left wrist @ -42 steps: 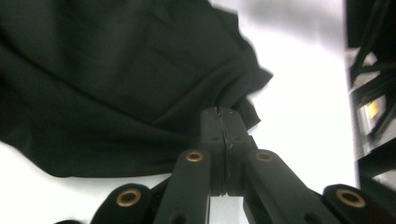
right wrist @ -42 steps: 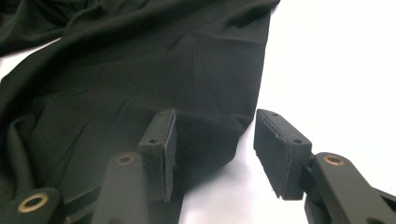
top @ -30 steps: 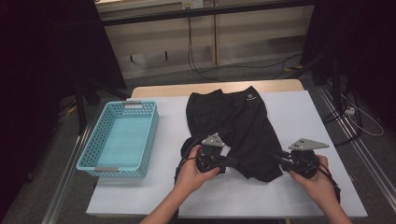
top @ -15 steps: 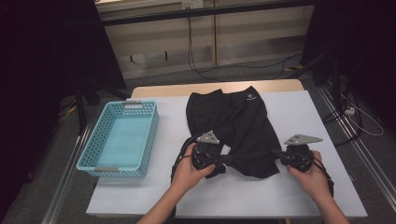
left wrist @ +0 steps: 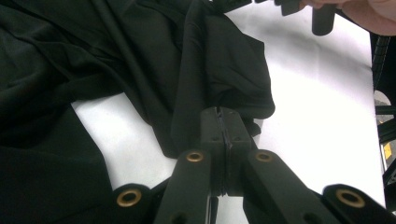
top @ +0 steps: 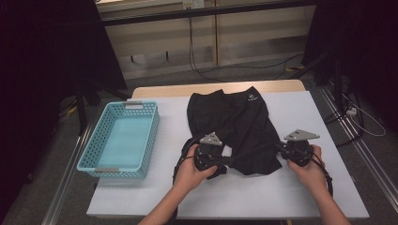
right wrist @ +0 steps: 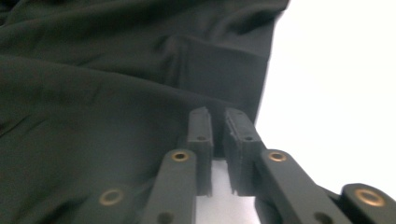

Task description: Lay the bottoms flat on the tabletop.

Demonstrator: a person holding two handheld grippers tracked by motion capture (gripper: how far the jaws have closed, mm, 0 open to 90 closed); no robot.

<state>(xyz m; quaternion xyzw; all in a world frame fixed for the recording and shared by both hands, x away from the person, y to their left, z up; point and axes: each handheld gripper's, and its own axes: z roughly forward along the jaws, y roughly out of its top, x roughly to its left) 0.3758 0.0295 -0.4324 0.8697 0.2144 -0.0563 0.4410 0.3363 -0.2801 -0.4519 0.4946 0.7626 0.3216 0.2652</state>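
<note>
At a white table [top: 291, 197], a person is working a black garment [top: 234, 126] with a gripper in each hand. The left gripper [left wrist: 223, 122] is staying clamped, jaws pressed together on a fold of the garment's near hem, its hand holding the same spot as a second ago. The right gripper [right wrist: 217, 122] has been sliding inward from the table's right side toward the cloth's near right corner; its jaws, nearly closed, have just been opening a little, with a narrow gap showing between them and the hem's edge lying right at their tips; whether they are pinching it cannot be told. Between the two grippers, the garment's lower edge is stretching in a dark band, slightly more bunched than before. Beyond the grippers the garment is spreading toward the table's far edge, a small white logo [top: 252, 98] near its top. Bare table is lying open to the right of the right gripper and on the near side of both hands. Left of the left gripper, well apart, a light-blue basket [top: 96, 161] is sitting near the table's left edge.
</note>
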